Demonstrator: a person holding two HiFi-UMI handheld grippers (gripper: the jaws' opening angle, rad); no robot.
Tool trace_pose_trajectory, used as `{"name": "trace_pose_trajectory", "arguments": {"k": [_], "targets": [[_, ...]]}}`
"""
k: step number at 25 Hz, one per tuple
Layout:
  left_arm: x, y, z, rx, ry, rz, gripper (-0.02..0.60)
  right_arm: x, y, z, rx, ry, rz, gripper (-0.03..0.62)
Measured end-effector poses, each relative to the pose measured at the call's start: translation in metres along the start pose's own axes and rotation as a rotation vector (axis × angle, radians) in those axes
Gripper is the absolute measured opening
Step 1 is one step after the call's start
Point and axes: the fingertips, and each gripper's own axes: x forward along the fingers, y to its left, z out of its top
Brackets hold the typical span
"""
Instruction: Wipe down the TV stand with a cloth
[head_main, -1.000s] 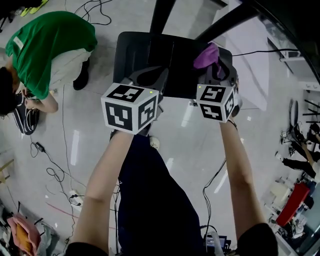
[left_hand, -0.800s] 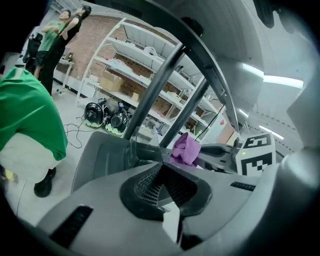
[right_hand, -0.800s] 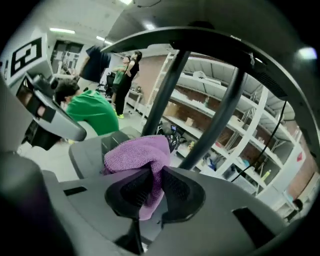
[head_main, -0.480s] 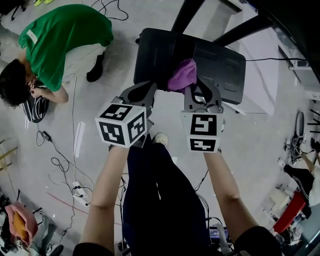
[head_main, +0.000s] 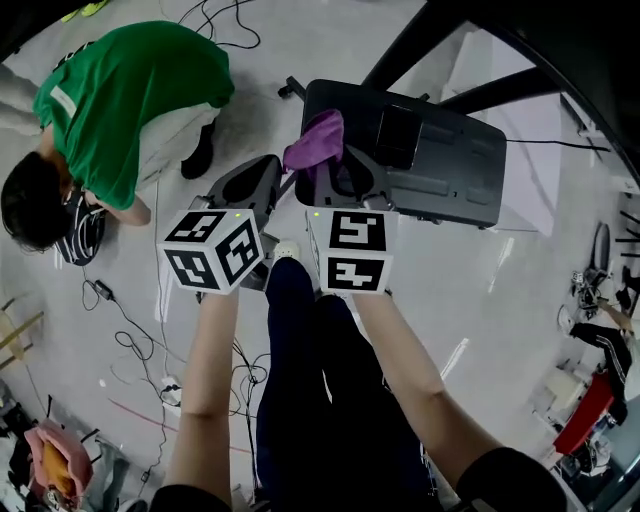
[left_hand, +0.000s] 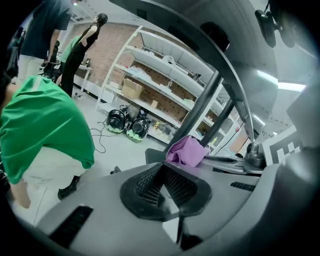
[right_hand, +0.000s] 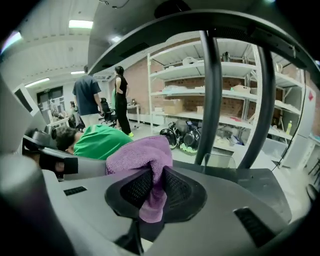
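Cloth (right_hand: 141, 156) is purple, fuzzy like a towel, bunched and folded over on itself. One loose end hangs down between the right gripper's (right_hand: 152, 176) fingers (right_hand: 176, 189), which are pinched tight on it. The rest bulges up and to the left above the fingers.

In the head view the cloth sits over the near-left corner of the TV stand (head_main: 452, 172). Cannot tell if it touches the surface.

The stand has a flat dark base on the floor (head_main: 520, 285), glossy with a few shallow recesses. Two dark poles (right_hand: 213, 100) slant up from it.

Left gripper (left_hand: 162, 169) is just beside the right one, to its left and short of the stand's edge. Its black mesh fingers (left_hand: 146, 183) are pressed together with nothing between them.

Each gripper's cube (head_main: 212, 252) shows black-and-white square markers, patterns rather than letters.

A person in a green shirt (head_main: 125, 85) bends over on the floor to the left. A small white patch on the shirt is too small to read. Cables (head_main: 120, 345) trail over the floor near them.

White shelves (right_hand: 227, 117) stand behind with boxes, their print too small to read. Two people (right_hand: 89, 100) stand far back.
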Motion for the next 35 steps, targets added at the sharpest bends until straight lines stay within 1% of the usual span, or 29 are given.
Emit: {"name": "trace_pose_trajectory", "arguments": {"k": [4,6,10,12,14,17,19,22,24,28,31,33,35], "targets": [[0.019,0.031,0.020,0.031,0.010,0.005,0.006,0.047,0.003,0.012,0.043,0.007,-0.048,0.069],[0.030,0.043,0.026,0.060,0.022,0.012,0.006,0.067,0.001,0.015,0.056,0.018,-0.065,0.069],[0.046,0.066,0.024,0.108,0.067,0.027,0.006,0.101,0.005,0.016,0.040,0.039,-0.078,0.069],[0.054,0.072,0.021,0.098,0.081,0.018,0.006,0.113,0.007,0.013,0.029,0.054,-0.077,0.069],[0.062,0.076,0.018,0.070,0.090,0.001,0.006,0.122,0.009,0.009,0.010,0.070,-0.070,0.069],[0.076,0.077,0.015,0.053,0.100,-0.018,0.006,0.127,0.001,0.002,-0.038,0.099,-0.093,0.069],[0.087,0.072,0.014,0.063,0.111,-0.038,0.006,0.126,-0.009,-0.003,-0.047,0.115,-0.123,0.069],[0.104,0.056,0.013,0.095,0.133,-0.092,0.006,0.124,-0.026,-0.006,-0.035,0.117,-0.172,0.069],[0.115,0.046,0.010,0.122,0.162,-0.126,0.006,0.122,-0.035,-0.007,-0.020,0.116,-0.205,0.069],[0.132,0.041,0.005,0.159,0.216,-0.144,0.006,0.115,-0.049,-0.008,0.016,0.118,-0.277,0.069],[0.141,0.037,0.003,0.193,0.248,-0.168,0.006,0.106,-0.056,-0.010,0.077,0.116,-0.332,0.069],[0.147,0.035,0.002,0.215,0.266,-0.192,0.006,0.098,-0.062,-0.012,0.129,0.104,-0.399,0.069],[0.152,0.030,0.001,0.230,0.280,-0.236,0.006,0.088,-0.069,-0.016,0.204,0.079,-0.472,0.069]]}}
